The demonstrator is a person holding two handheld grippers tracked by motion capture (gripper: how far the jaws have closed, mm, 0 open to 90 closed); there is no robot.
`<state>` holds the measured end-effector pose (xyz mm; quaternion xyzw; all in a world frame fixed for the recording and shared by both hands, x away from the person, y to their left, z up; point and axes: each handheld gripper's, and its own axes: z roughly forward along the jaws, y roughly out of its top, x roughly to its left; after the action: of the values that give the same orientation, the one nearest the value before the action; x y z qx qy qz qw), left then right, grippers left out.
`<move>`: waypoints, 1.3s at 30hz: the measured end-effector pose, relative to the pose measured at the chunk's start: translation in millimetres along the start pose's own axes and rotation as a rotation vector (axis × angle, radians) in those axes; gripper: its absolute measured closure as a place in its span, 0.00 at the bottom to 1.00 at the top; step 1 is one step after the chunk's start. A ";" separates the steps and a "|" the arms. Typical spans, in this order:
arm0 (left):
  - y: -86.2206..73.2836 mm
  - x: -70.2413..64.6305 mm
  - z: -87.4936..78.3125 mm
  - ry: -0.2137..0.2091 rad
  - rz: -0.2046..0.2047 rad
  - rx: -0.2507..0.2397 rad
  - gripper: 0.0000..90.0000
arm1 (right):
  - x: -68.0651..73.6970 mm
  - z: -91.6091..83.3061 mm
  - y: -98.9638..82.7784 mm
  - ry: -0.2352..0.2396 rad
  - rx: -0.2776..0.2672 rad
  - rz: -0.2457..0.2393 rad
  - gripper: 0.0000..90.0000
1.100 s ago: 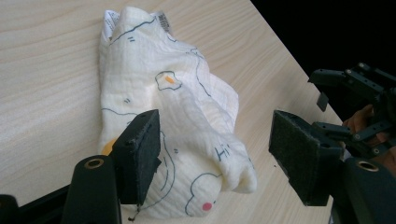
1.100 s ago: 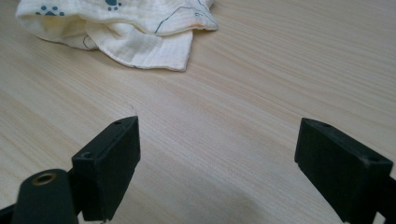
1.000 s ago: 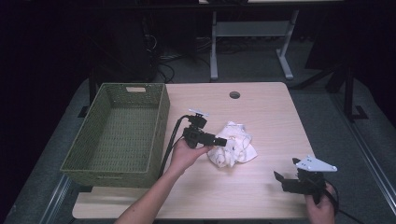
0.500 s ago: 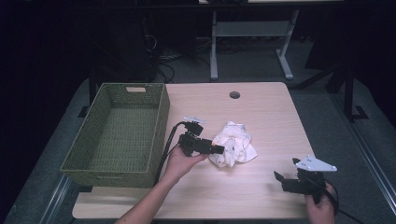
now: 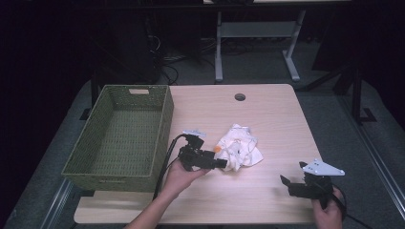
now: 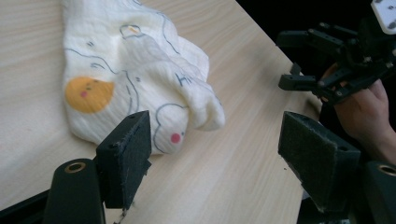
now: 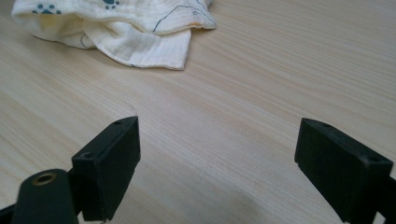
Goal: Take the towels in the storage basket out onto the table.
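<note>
Gaping wider at frame centre, the left claw (image 5: 220, 163) nears the crumpled cloth (image 5: 238, 151); the right claw (image 5: 286, 183) sits open lower right.

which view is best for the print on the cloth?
Left gripper view: the cloth is close and sharp, showing an orange blob, pink dots and blue outlines. The high view shows the whole crumpled cloth, print tiny. The right gripper view catches one edge.

Legible text: one fragment only. Printed cloth (image 6: 140, 79), left gripper view: dark blue letters reading roughly "Hi" on the fold just right of the orange round patch (image 6: 88, 94); the remainder runs into the crease and cannot be read. No other labels, brands or numbers readable.
</note>
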<state>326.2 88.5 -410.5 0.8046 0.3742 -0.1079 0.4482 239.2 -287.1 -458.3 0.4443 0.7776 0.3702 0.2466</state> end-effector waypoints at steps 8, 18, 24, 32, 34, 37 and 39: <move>-15.0 -5.5 -1.8 0.000 0.028 0.009 0.27 | -0.6 -0.2 -0.4 0.000 -0.002 -0.001 0.15; -34.2 -9.1 -8.3 0.002 0.044 -0.004 0.27 | 0.6 0.0 -0.4 0.003 0.000 -0.002 0.15; -46.5 -9.7 -8.2 0.003 0.049 0.008 0.27 | 1.4 0.5 -0.5 0.001 0.002 -0.003 0.15; -59.8 -9.4 -10.8 0.003 0.052 0.016 0.27 | 3.1 1.8 -0.7 0.005 0.003 -0.002 0.15; -63.6 -8.2 -11.6 -0.003 0.055 0.019 0.27 | 4.1 1.9 -0.7 0.004 0.003 -0.002 0.15; -65.9 -6.3 -11.6 0.008 0.055 0.027 0.27 | 4.5 2.3 -1.1 0.007 0.006 0.000 0.15; -67.2 -2.5 -11.9 0.004 0.048 0.028 0.27 | 3.8 3.5 -3.2 0.005 0.011 0.000 0.15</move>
<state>275.5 118.2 -445.4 0.8198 0.3541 -0.1008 0.4386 238.2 -283.6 -463.2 0.4448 0.7802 0.3670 0.2424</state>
